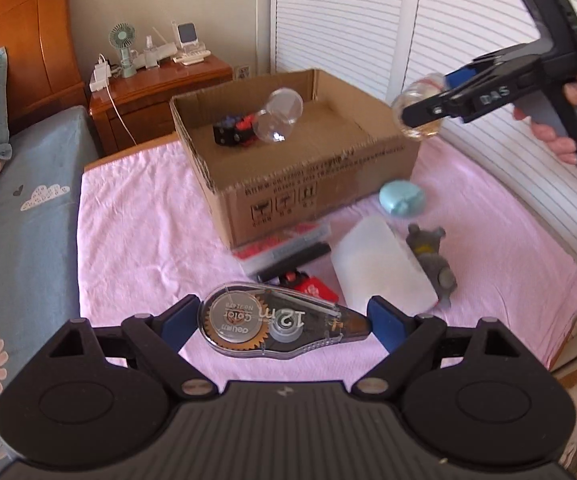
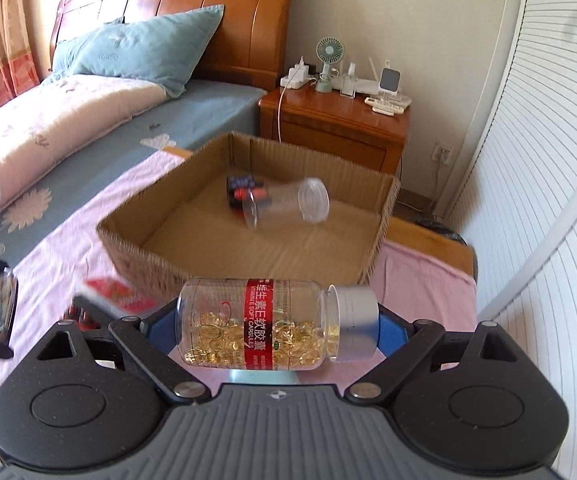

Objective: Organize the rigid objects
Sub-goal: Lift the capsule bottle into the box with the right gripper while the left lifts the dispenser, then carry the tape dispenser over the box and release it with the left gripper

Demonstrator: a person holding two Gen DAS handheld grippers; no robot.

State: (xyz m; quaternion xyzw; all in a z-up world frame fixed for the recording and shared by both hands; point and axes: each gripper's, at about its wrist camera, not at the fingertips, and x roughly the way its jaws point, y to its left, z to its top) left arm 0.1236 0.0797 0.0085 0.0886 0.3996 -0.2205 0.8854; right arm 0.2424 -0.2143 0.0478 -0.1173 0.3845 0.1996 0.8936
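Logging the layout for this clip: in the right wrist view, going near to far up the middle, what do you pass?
Capsule bottle held between the right gripper's fingers → cardboard box front wall → clear empty jar lying inside it → wooden nightstand → small green fan standing on it.

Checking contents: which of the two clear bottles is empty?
The clear plastic bottle lying in the cardboard box; the silver-capped one holds yellow capsules.

Pink-sheeted bed carries cardboard box, white container, blue case.
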